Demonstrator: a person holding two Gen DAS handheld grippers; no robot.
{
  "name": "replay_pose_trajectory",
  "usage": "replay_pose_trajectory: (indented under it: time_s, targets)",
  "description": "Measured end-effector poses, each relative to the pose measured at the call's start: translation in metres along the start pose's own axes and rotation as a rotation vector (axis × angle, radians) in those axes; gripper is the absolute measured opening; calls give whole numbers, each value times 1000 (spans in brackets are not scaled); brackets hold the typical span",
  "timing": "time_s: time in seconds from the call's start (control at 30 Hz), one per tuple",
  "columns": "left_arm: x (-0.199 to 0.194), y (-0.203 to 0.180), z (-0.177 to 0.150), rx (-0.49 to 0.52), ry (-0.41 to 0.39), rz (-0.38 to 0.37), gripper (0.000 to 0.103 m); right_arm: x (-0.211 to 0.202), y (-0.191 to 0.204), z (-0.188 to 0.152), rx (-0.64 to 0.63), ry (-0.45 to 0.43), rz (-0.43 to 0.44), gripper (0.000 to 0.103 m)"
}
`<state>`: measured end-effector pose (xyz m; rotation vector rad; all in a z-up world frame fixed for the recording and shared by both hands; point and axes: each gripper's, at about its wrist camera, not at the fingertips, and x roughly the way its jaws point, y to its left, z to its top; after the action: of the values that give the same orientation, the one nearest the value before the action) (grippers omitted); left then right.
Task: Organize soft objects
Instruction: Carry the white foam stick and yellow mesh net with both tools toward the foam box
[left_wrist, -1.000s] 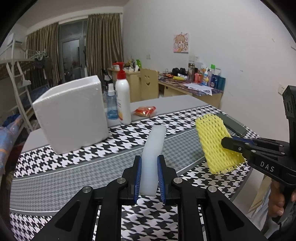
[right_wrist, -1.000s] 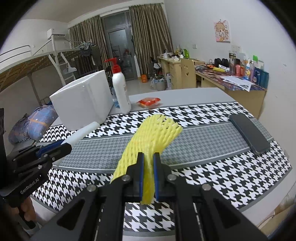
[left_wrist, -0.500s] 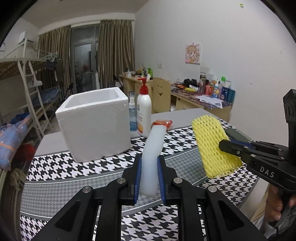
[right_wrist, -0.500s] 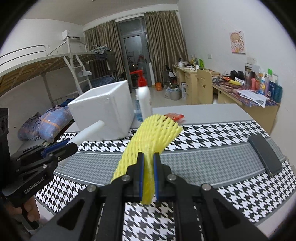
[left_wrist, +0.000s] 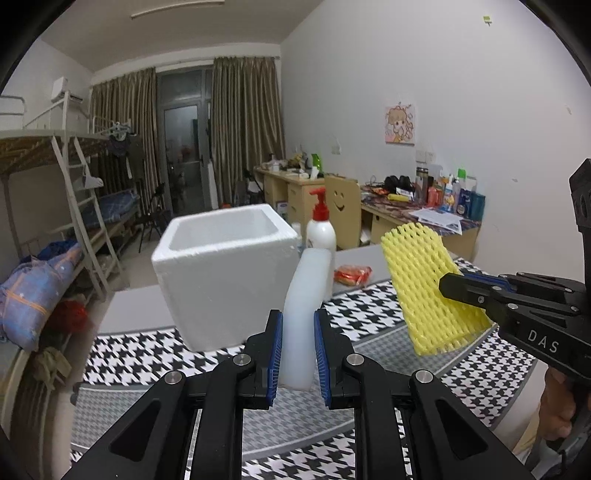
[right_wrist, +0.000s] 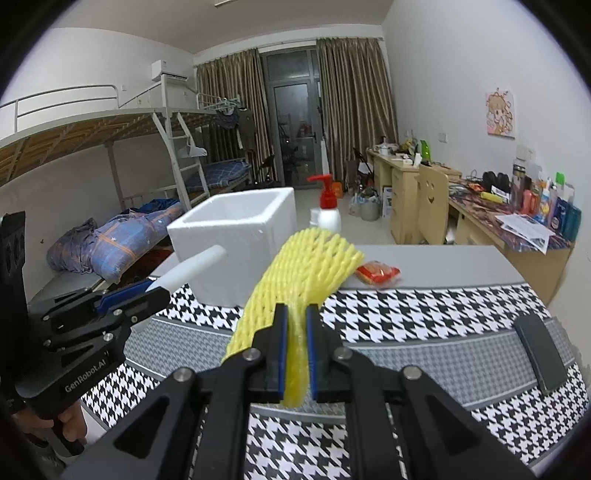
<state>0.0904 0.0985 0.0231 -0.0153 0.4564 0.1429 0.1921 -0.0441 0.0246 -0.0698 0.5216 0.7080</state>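
Note:
My left gripper (left_wrist: 298, 350) is shut on a white foam strip (left_wrist: 306, 306) and holds it up above the houndstooth table (left_wrist: 147, 347). The strip also shows in the right wrist view (right_wrist: 192, 266), in the left gripper (right_wrist: 153, 290). My right gripper (right_wrist: 295, 350) is shut on a yellow foam net sleeve (right_wrist: 306, 266), also held in the air. The sleeve shows at the right of the left wrist view (left_wrist: 424, 280), in the right gripper (left_wrist: 448, 286). An open white foam box (left_wrist: 221, 273) stands on the table ahead of both grippers; it also shows in the right wrist view (right_wrist: 236, 236).
A white pump bottle with a red top (left_wrist: 320, 225) stands right of the box. A red snack packet (right_wrist: 376, 273) lies on the grey part of the table. A black phone-like slab (right_wrist: 539, 350) lies at the table's right. Bunk bed left, desks right.
Both grippers have risen with their foam pieces, so the box's open top now shows. The box looks nearer in both views.

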Motion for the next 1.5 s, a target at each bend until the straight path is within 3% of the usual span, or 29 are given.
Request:
replay_pose_trajectory:
  time_s: [0.77, 1.5]
  targets:
    - [7, 29, 43, -39, -70, 57, 19, 18, 28, 42, -42, -19, 40, 12]
    - [30, 59, 77, -77, -85, 103, 19, 40, 49, 84, -92, -34, 38, 12]
